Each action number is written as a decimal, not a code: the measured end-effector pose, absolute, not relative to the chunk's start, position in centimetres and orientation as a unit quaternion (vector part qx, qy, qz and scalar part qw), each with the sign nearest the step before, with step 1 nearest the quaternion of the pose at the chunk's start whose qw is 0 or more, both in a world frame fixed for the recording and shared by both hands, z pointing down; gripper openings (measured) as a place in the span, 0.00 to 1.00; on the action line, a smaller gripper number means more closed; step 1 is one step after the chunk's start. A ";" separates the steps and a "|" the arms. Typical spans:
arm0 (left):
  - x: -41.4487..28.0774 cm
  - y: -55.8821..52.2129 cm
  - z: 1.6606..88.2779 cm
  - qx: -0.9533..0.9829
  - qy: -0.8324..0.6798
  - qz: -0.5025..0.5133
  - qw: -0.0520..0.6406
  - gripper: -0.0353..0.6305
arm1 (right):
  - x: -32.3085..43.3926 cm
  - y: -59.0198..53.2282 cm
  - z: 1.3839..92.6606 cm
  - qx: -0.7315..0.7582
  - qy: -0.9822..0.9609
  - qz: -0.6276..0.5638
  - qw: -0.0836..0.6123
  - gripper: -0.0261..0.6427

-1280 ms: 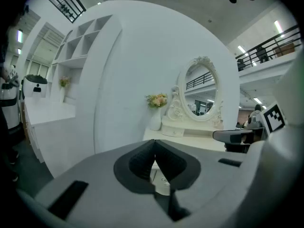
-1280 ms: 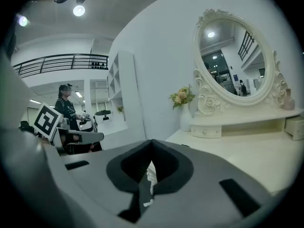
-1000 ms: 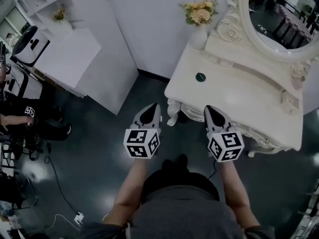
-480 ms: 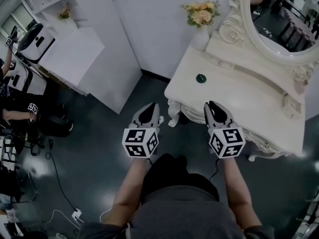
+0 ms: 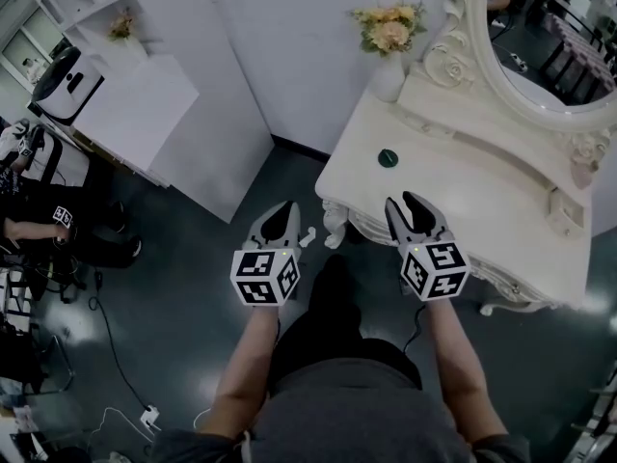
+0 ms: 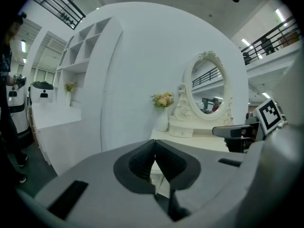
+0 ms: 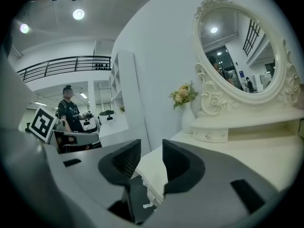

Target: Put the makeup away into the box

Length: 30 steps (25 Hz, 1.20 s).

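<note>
White cabinet (image 5: 145, 114): stands at the far left, well apart from the dressing table.
Left gripper (image 5: 285, 208): hangs over the dark floor, just left of the table's near left corner. In the left gripper view its jaws are pressed together at the tips, with nothing between them.
Makeup (image 5: 388, 156): a small, round, dark green piece that looks flat. It lies alone on the left part of the tabletop, beyond both grippers and touching neither.
Vase of flowers (image 5: 388, 41): stands at the table's far left corner, beyond the makeup.
Right gripper (image 5: 402, 203): sits at the table's near edge. Its jaws are opening and stand wide, and only the table edge shows through the gap.
Dressing table (image 5: 482, 201): cream, with a carved edge.
Mirror (image 5: 545, 41): oval, at the far right.
Small cream box (image 5: 561, 206): sits on the right part of the tabletop, well apart from the makeup.
</note>
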<state>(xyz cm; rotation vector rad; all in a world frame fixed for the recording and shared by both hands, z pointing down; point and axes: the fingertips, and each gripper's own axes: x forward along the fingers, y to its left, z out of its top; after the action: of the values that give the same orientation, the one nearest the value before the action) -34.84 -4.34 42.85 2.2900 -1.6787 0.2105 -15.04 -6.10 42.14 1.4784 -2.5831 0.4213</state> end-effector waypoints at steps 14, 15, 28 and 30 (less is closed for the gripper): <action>-35.1 -15.0 44.7 0.806 -0.563 0.075 0.165 0.06 | -15.3 -15.6 45.1 0.504 -0.841 0.148 0.126 0.27; -34.9 -15.9 44.9 0.808 -0.560 0.076 0.167 0.06 | -15.3 -16.3 45.5 0.505 -0.839 0.149 0.134 0.27; -33.3 -24.6 47.8 0.830 -0.512 0.098 0.195 0.06 | -15.2 -22.5 51.1 0.502 -0.812 0.187 0.234 0.25; -33.3 -25.5 48.2 0.833 -0.506 0.098 0.202 0.06 | -15.2 -22.8 52.0 0.501 -0.807 0.192 0.249 0.24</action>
<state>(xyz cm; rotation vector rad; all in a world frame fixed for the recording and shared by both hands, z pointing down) -33.26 -25.51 48.16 2.3248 -1.4120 0.2745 -15.23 -22.81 51.99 1.3643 -2.1974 0.5232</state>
